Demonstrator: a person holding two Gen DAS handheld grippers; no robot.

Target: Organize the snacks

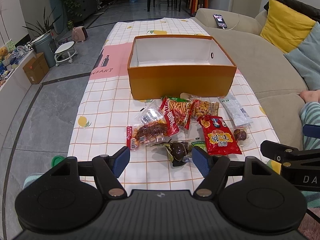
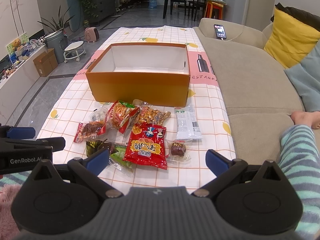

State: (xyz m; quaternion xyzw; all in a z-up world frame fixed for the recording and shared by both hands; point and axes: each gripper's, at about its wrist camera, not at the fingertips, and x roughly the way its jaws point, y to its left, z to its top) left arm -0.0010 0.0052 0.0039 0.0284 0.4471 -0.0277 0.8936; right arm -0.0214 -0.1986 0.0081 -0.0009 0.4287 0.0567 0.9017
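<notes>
On the checked tablecloth (image 1: 104, 104) my snacks (image 1: 186, 124) lie just before the empty orange box (image 1: 180, 80). Both my left gripper (image 1: 161, 161) and right gripper (image 2: 158, 160) hang wide, holding nothing. I should pinch one packet near its middle.

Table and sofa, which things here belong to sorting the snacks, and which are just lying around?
For the job: orange box, red snack bag, stick-snack bag, white packet.
Lying about: phone, yellow cushion, water jug.
</notes>
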